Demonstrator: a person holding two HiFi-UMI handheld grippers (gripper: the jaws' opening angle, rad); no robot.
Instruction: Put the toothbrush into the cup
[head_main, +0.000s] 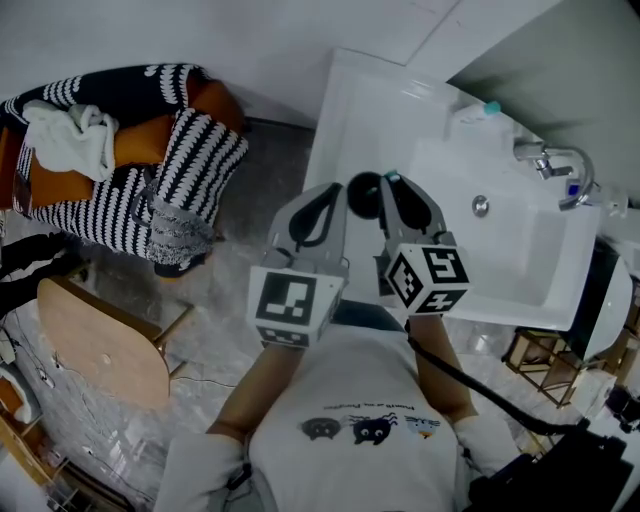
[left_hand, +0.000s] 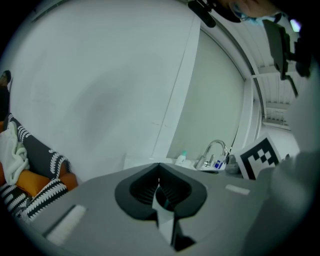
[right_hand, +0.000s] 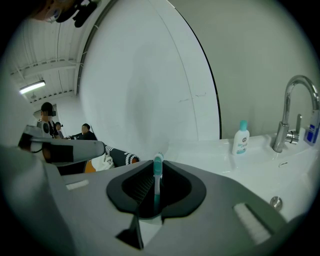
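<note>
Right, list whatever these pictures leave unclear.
1. Cup: no view shows it plainly; the dark round shape between the hand-held grippers in the head view may be it.
2. Toothbrush: lower end buried inside the right hand-held gripper, right gripper view.
3. Left hand-held gripper: dim shape between its closed jaws, too dark to name.

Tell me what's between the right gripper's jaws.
The right gripper has its jaws closed on a teal-and-white toothbrush, which stands upright with its top end poking above the tips. The right gripper view shows it.
</note>
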